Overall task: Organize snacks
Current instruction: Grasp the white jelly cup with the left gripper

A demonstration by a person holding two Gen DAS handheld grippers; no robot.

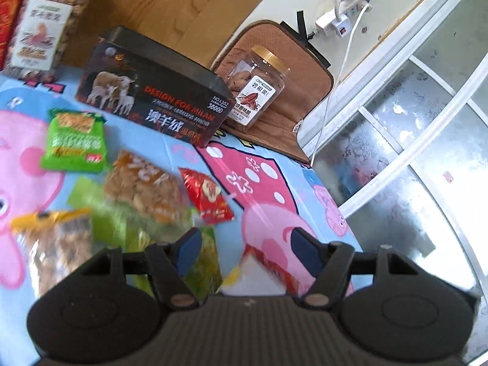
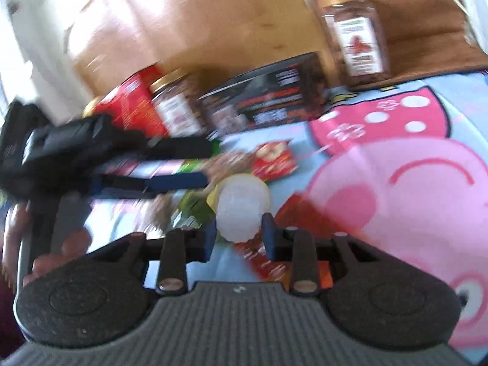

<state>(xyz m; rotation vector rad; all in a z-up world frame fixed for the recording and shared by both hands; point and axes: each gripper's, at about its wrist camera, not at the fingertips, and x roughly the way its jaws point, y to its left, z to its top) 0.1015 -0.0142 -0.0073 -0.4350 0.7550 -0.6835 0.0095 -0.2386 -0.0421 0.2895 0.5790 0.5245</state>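
— Right, fingers first: right gripper [image 2: 238,237] clamped on a white frosted snack cup [image 2: 242,206], blue pads [image 2: 268,238] pressed to its two sides?

— Yes. Cup's long axis pointing away from the gripper, far end tipped a little up and right. Blurred, so printing not readable. Held just above the cartoon-pig cloth [image 2: 411,183], over a red packet [image 2: 274,160] and green wrappers.

— And the left gripper [image 1: 242,245]?

— Spread wide, nothing between the pads [image 1: 189,247]. Hovering over the near end of the snack pile on the cloth [image 1: 274,189].

— Beyond the fingers?

— Just ahead, a small red packet [image 1: 209,196], long axis slanting from far left to near right. Left of it a clear bag of pale brown pieces [image 1: 143,186], lying diagonal. Farther left a green packet [image 1: 74,140], roughly upright in view. Near left, a yellow-topped bag [image 1: 52,250], blurred.

— Farther still?

— Dark box with sheep printed on it [image 1: 155,97], long axis running far left to near right. Gold-lidded jar [image 1: 259,88] standing upright on a brown cushion [image 1: 289,122] to the right of the box. Larger nut jar [image 1: 45,27] upright at far left. From the right wrist view, the left gripper's arm [image 2: 91,149] reaching in from the left, level with the pile.
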